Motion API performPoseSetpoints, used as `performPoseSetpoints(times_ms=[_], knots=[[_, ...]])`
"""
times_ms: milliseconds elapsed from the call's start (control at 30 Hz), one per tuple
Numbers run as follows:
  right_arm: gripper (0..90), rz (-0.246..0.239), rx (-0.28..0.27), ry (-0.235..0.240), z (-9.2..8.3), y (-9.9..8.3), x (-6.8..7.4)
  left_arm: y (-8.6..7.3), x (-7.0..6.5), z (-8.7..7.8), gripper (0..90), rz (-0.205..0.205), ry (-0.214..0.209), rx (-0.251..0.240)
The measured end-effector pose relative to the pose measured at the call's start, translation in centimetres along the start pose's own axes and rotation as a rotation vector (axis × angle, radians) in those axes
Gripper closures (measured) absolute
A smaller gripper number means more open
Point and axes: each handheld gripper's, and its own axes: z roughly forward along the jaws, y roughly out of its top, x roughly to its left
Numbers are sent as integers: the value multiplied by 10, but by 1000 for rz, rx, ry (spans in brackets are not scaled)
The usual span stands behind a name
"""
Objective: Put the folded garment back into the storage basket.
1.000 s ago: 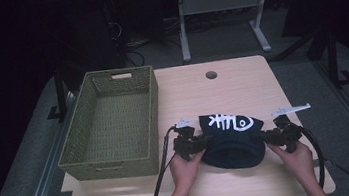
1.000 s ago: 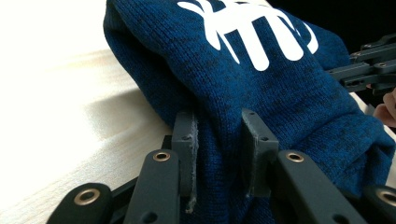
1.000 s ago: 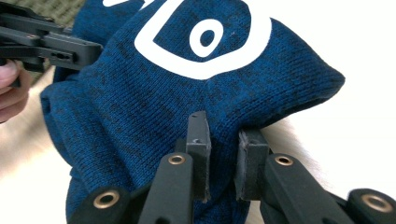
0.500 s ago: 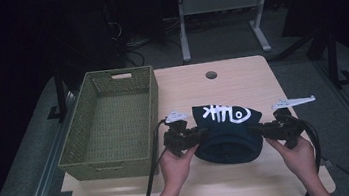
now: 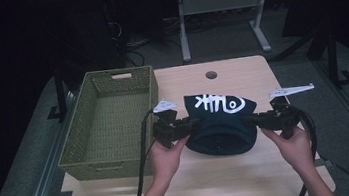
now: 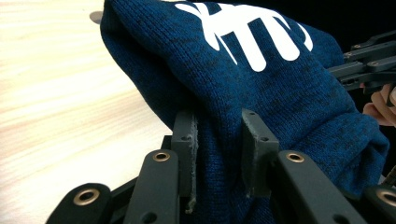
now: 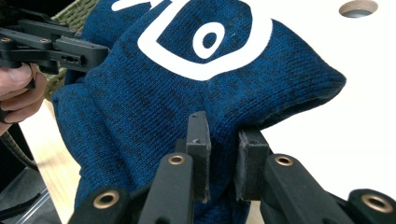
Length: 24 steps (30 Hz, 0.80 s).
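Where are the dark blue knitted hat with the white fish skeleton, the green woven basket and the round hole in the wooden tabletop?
dark blue knitted hat (image 5: 221, 122), high view, front fabric.
green woven basket (image 5: 152, 88), high view, right wall.
round hole (image 5: 211, 75), high view, its centre.

On the table (image 5: 233, 181), the basket (image 5: 110, 121) occupies the left half. Right of it, just beside, the knit garment (image 5: 221, 122) hangs between the left gripper (image 5: 193, 124) and the right gripper (image 5: 253, 118) — one at each side. A hole (image 5: 211, 75) lies behind it.
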Motion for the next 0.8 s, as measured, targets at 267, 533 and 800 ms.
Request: performPoseSetpoints(times_ms=[267, 533, 800], knots=[[783, -16, -6, 13, 3, 17, 10, 11, 7, -13, 704, -3, 2, -12], [783, -14, -5, 40, 10, 31, 17, 17, 16, -25, 704, -13, 5, -18], [783, -31, -4, 45, 17, 45, 27, 24, 27, -40, 704, -16, 13, -32]])
